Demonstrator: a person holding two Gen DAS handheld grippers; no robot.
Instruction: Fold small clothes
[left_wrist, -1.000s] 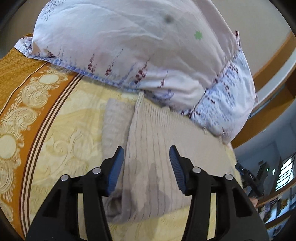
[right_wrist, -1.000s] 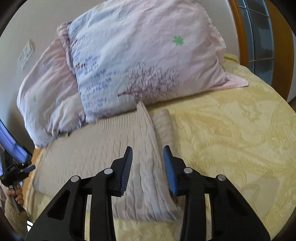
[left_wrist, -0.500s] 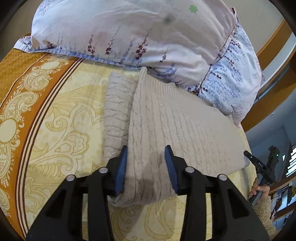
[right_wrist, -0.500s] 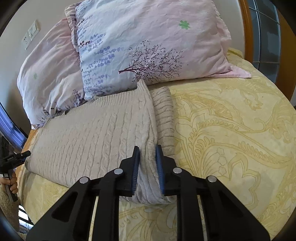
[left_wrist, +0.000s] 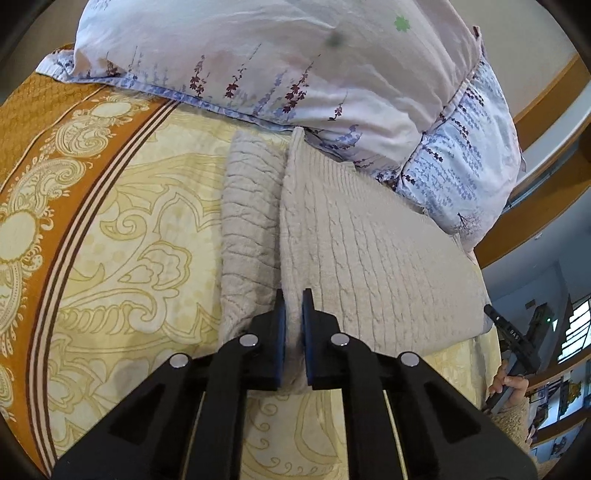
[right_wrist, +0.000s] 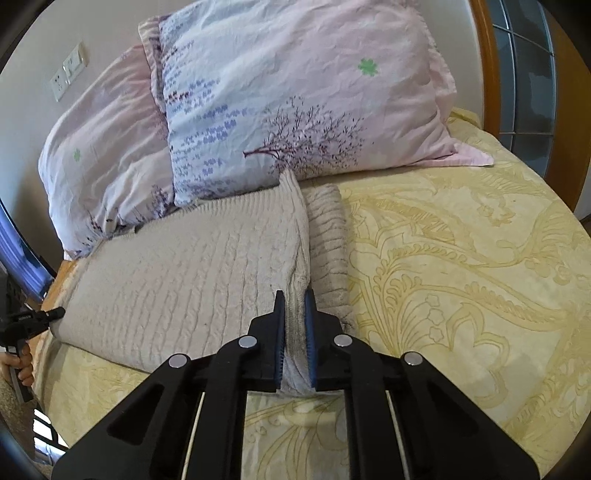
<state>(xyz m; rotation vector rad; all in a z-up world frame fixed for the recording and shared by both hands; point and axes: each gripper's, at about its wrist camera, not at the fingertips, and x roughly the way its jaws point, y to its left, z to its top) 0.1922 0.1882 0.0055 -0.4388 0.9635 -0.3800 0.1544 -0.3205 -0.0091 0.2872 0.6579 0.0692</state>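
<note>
A beige cable-knit sweater lies flat on the bed, its far edge against the pillows; it also shows in the right wrist view. A sleeve lies folded along one side of it. My left gripper is shut on the sweater's near corner at the sleeve fold. My right gripper is shut on the opposite near corner, beside the other folded sleeve. Each gripper appears small at the far edge of the other's view, the right one and the left one.
Two floral pillows lean against the wall behind the sweater. The bed has a yellow patterned cover with an orange border. A wooden frame and a window stand at the right.
Both grippers moved down to the sweater's near edge and closed on its two corners. They were open one second ago.
</note>
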